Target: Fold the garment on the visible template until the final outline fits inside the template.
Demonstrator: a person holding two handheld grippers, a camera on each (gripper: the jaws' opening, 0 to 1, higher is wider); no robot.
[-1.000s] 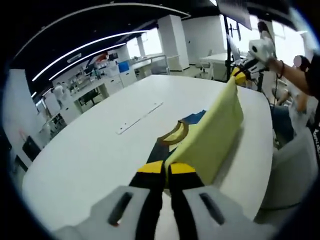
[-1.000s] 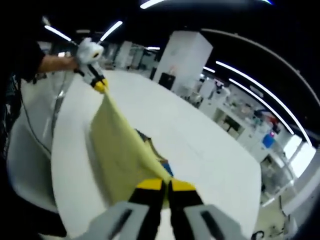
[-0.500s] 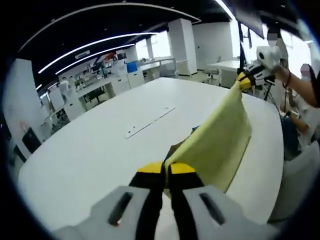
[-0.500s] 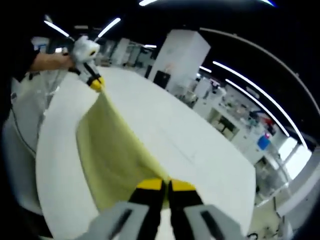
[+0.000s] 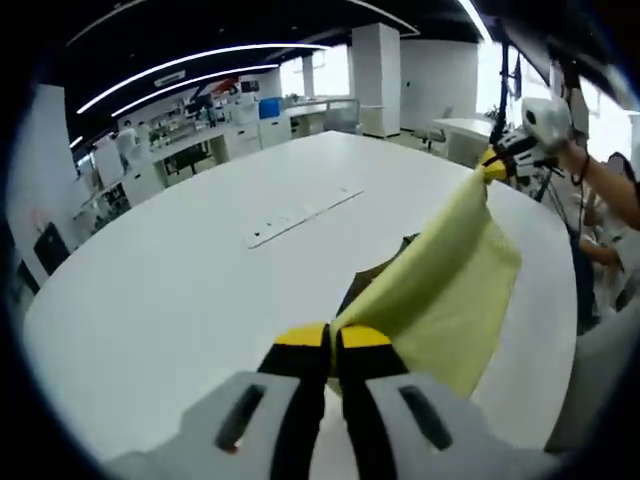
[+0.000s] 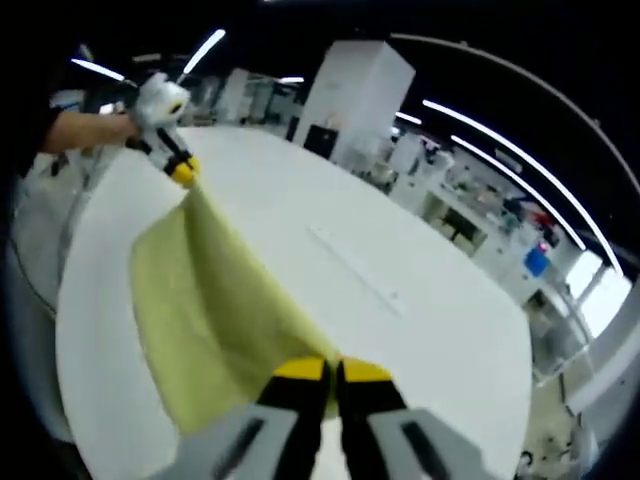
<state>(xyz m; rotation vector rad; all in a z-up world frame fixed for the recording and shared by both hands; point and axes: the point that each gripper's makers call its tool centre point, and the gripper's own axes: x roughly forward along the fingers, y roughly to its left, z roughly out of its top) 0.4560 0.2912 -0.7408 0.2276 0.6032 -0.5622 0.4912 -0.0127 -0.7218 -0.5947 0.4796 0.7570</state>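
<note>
- A large white oval table (image 5: 170,290) takes up the middle of an open, office-like room; its top is bare apart from the cloth and a thin pale strip (image 5: 305,215) lying flat near its centre.
- In the right gripper view that same strip (image 6: 355,268) runs along the table (image 6: 440,320) well apart from the cloth.
- Behind the table stand white square pillars (image 5: 376,65), long ceiling light lines (image 5: 190,72), and desks with cabinets (image 5: 240,135) along the far wall; bright windows sit at the back.
- A blue box-like object (image 5: 270,107) rests among the distant desks; too small to tell what it holds.
- The yellow garment (image 5: 440,290) is lifted off the table and stretched between the two grippers, its lower part sagging down to the tabletop.
- A dark patch (image 5: 385,268) of something peeks out on the table just beside the cloth's near edge; I cannot tell what it is.
- The left gripper (image 5: 333,340) has its yellow-tipped jaws pinched together on one corner of the garment.
- The right gripper (image 6: 333,372) is likewise clamped on the opposite corner, the garment (image 6: 215,310) fanning away from its jaws.
- From the left gripper view the right gripper (image 5: 500,165) shows at the far end of the cloth, held by a person's hand (image 5: 565,150).
- From the right gripper view the left gripper (image 6: 180,172) is held up by a person's forearm (image 6: 90,128).
</note>
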